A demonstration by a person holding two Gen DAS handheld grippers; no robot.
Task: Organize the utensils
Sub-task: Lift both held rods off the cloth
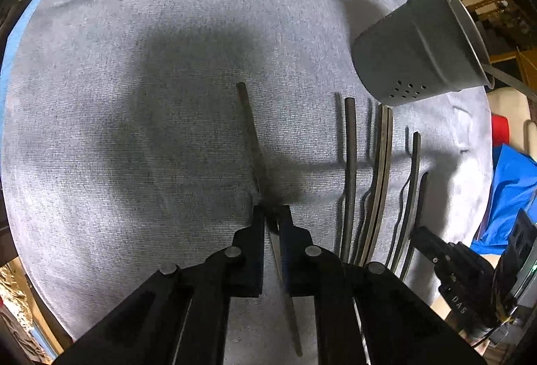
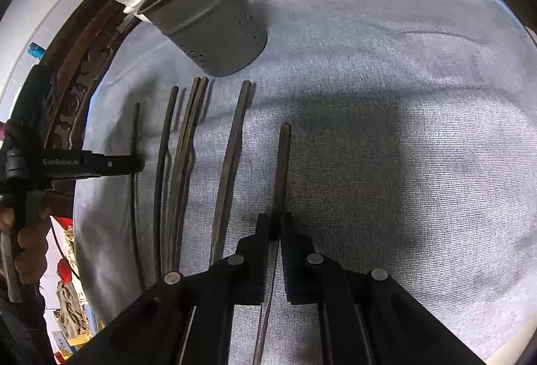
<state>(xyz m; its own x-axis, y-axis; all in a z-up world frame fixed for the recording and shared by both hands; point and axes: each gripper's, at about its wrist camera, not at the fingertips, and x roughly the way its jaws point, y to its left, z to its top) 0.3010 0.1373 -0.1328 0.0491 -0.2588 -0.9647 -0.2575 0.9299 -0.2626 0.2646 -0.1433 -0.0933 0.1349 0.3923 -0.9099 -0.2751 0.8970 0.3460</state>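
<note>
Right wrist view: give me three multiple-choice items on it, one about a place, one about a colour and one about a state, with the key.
1. Where is the utensil holder?
A) between the gripper's fingers
B) on the cloth, past the far ends of the loose chopsticks
C) lying across the chopsticks

2. What colour is the utensil holder?
A) grey
B) red
C) yellow

3. What state is the right gripper in?
A) open, nothing between its fingers
B) shut on the utensil holder
C) shut on a chopstick

Key: B, it sits beyond the row's tips. A, its perforated wall is grey. C, the fingers pinch one dark stick.
</note>
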